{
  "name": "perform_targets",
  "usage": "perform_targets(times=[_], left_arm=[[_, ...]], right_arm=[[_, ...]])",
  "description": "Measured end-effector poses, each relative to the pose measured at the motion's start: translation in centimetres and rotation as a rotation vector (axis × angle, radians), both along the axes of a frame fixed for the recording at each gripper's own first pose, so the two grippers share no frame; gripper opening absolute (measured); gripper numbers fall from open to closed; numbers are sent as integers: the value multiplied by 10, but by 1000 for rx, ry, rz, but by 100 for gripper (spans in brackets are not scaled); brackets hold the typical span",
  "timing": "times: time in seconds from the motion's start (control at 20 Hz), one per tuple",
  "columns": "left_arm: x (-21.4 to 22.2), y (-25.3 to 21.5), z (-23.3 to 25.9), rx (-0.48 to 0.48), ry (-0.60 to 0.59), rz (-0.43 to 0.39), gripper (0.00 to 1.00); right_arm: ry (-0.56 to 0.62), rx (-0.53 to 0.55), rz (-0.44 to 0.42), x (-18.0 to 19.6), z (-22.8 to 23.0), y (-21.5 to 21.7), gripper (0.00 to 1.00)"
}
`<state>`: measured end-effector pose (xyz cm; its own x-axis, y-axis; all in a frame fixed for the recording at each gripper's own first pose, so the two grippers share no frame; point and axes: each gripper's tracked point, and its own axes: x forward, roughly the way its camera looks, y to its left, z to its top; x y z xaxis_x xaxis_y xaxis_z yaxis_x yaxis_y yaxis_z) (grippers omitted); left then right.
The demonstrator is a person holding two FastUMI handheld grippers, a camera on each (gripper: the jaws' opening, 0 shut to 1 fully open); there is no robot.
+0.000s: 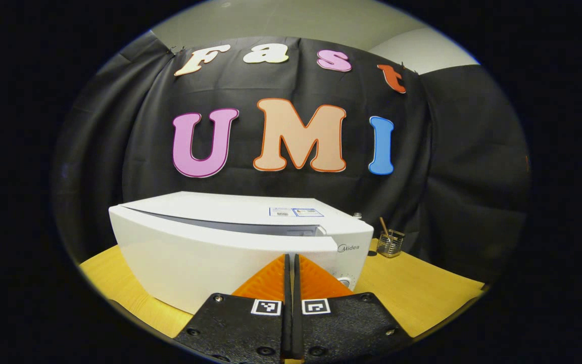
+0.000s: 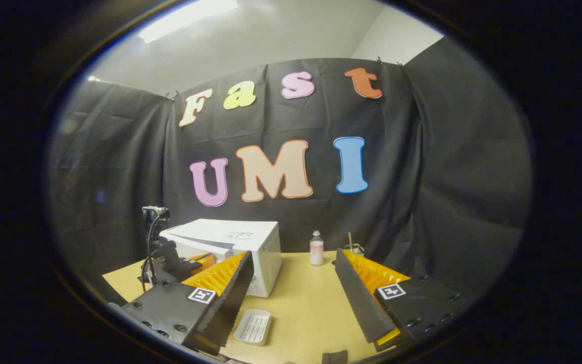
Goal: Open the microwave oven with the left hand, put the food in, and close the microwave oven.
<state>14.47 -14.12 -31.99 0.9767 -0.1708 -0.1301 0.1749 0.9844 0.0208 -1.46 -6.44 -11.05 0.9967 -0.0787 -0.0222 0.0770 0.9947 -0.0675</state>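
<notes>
The left claw point(image 1: 291, 263), fingers pressed together on nothing, sits just in front of the white microwave oven point(image 1: 230, 247) on the counter point(image 1: 422, 293), door slightly ajar, while the right claw point(image 2: 293, 268) stands wide apart above a small white food tray point(image 2: 253, 327) near the oven.

Black, screw-studded housings with square coded tags behind the ribbed wedge fingers of each claw point(image 1: 291, 263) point(image 2: 293, 263).

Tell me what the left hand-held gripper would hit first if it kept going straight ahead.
Most likely the microwave door front: the left hand-held gripper, shut, points straight at it near the door's right edge. How far off it is cannot be told.
</notes>
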Motion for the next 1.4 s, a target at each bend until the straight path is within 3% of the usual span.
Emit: perform_targets(times=[0.75, 0.8, 1.4], left_arm=[[17, -3, 0, 20, 21, 64, 1], [17, -3, 0, 18, 19, 68, 1], [19, -2, 0, 45, 25, 105, 1]], right_arm=[[49, 24, -29, 9, -21, -23, 92], [52, 32, -29, 9, -21, -23, 99], [26, 50, -58, 3, -11, -27, 99]])
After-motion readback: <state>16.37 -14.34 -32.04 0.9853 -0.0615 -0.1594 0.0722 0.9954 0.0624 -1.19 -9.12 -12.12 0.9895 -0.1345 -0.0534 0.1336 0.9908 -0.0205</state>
